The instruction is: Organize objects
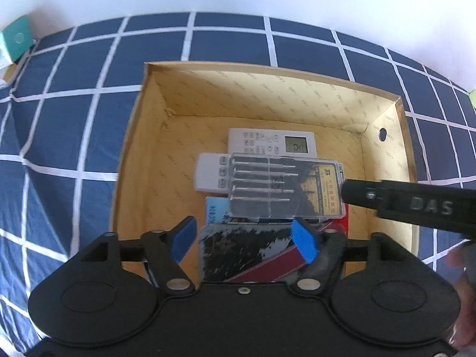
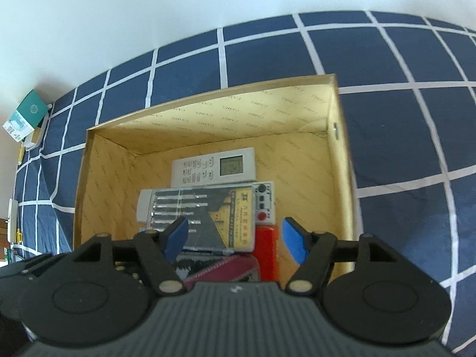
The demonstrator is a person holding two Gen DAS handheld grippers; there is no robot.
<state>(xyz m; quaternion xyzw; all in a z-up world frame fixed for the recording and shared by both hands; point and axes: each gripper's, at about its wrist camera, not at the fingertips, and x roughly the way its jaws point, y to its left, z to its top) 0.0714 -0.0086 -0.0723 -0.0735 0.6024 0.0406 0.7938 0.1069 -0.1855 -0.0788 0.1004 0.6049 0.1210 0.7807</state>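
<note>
Blue pads point(image 1: 305, 245) of left hand-held gripper point(image 1: 244, 239) and right hand-held gripper point(image 2: 235, 242) stood apart, empty. Clear case point(image 1: 285, 189), light, rigid, slick: lay atop remotes point(image 2: 212, 169) in box point(image 1: 386, 148), 12 o'clock; grip long edges.

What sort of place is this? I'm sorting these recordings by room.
Probably a bedroom: the open tan cardboard box sits on a navy bedsheet with a white grid pushed against a plain white wall, with white remote controls in the box suggesting a home.
</note>
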